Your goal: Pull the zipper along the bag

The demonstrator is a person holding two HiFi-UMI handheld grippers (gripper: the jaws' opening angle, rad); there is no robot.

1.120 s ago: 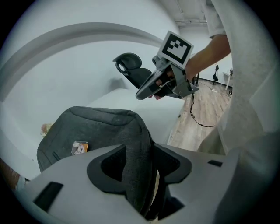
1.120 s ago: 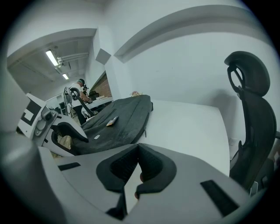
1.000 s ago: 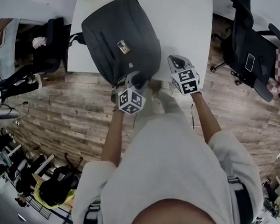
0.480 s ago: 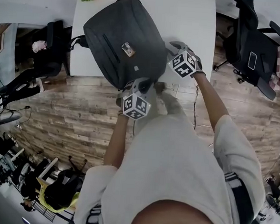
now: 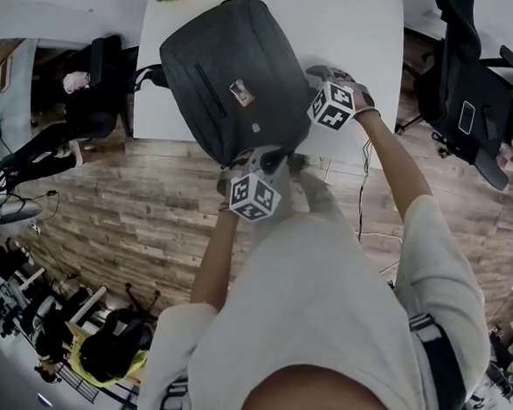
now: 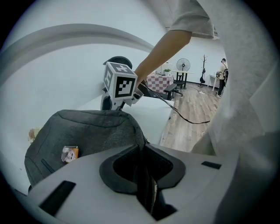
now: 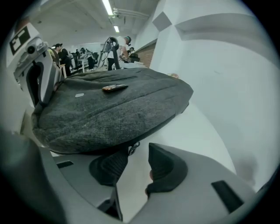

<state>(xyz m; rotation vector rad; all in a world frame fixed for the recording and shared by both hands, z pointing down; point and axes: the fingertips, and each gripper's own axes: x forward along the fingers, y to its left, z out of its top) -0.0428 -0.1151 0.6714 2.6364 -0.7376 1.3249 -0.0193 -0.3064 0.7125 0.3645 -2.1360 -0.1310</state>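
- Zipper pull (image 7: 134,148), a small metal ring, hangs at the lower edge of the dark grey backpack (image 5: 222,75), just past the tip of one pad of the right gripper (image 7: 139,158). We cannot tell whether it touches that pad.
- We see the right jaws standing wide, having just been opening. Only bare white worktop (image 5: 361,32) lies between them, and they hold nothing.
- From the head view we place this gripper against the backpack's right side, partway up from the near corner.
- We find the left gripper (image 6: 141,148) at the backpack's near corner, which hangs a little over the worktop's front edge. Its jaws are narrow and have just been closing, and they pinch a thin dark fold of the backpack.
- We see the backpack lying flat on the worktop with a small picture label (image 5: 242,92) on its upper face.
- Compared with a second ago, the right gripper has left the spot beside the near corner, close to the worktop's front edge. It has gone further along the backpack's right side, and its marker cube has rolled. The left gripper has kept its place at the near corner.
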